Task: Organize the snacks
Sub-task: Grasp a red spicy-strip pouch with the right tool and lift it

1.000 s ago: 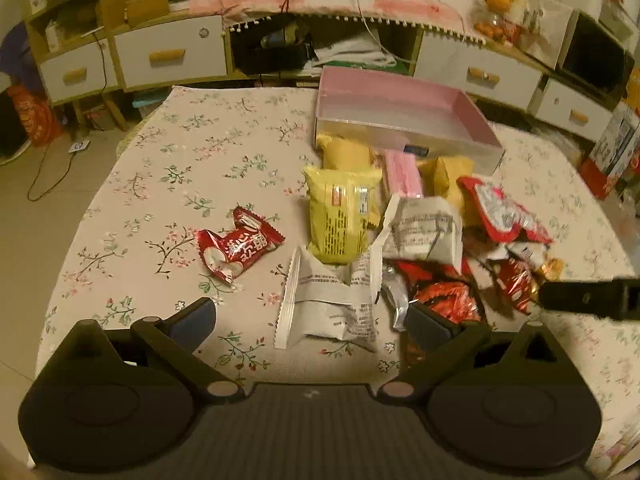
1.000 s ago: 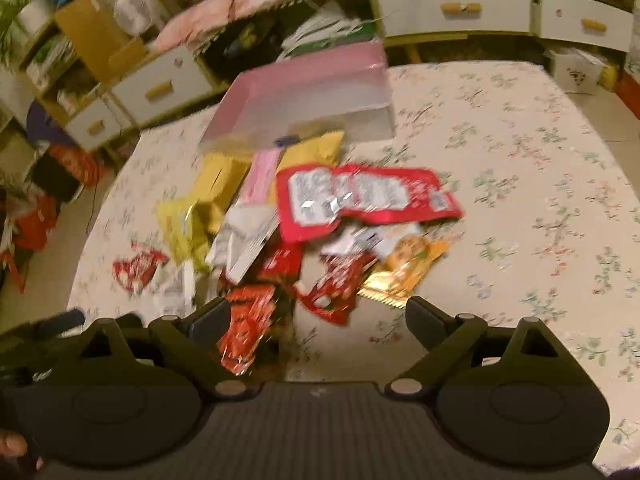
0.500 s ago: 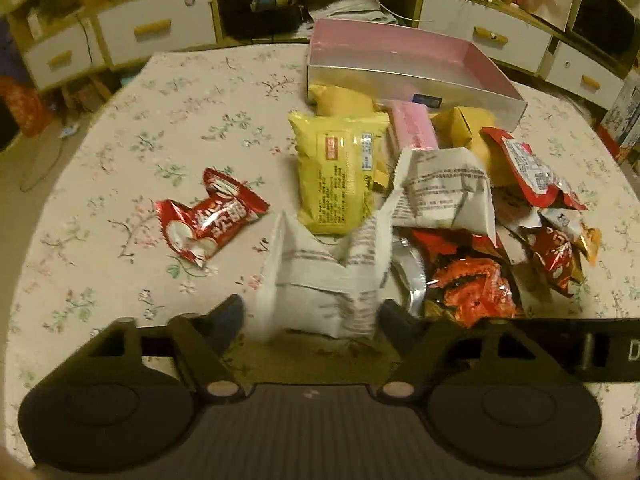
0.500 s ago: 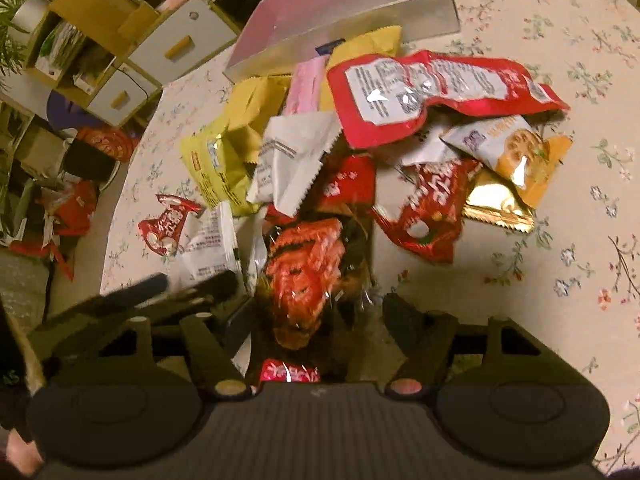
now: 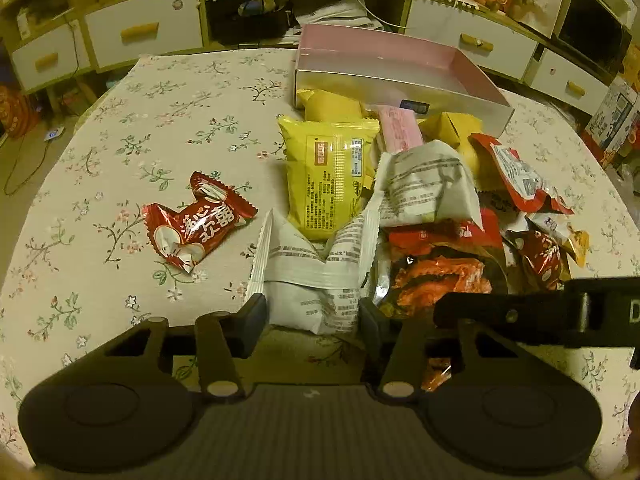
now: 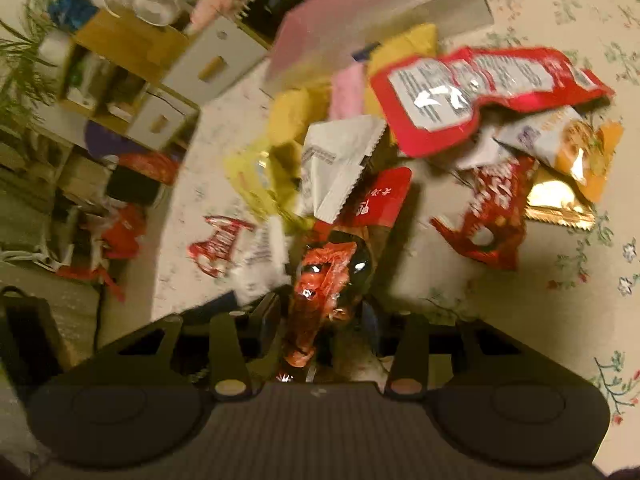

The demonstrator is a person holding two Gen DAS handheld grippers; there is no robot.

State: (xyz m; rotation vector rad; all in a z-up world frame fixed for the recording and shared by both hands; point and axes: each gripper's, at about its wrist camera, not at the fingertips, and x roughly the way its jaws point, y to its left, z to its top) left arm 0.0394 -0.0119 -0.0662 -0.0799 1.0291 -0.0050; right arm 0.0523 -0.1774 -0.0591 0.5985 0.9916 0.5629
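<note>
A pile of snack packets lies on the flowered tablecloth (image 5: 120, 128) in front of an open pink box (image 5: 384, 60). My left gripper (image 5: 312, 316) has its fingers against both sides of a white printed packet (image 5: 316, 276). My right gripper (image 6: 320, 312) is closed on an orange-red packet (image 6: 324, 276), which also shows in the left wrist view (image 5: 440, 280). A yellow packet (image 5: 332, 176), a second white packet (image 5: 428, 188) and a long red packet (image 6: 480, 88) lie in the pile. A small red candy packet (image 5: 196, 224) lies apart at the left.
White drawer units (image 5: 140, 28) stand behind the table. The right gripper's arm (image 5: 540, 312) crosses the lower right of the left wrist view. More packets, red (image 6: 492, 216) and gold-orange (image 6: 576, 164), lie at the right of the pile.
Both grippers have moved forward and down into the pile. The left fingers have closed in around the white packet, the right fingers around the orange-red packet.
</note>
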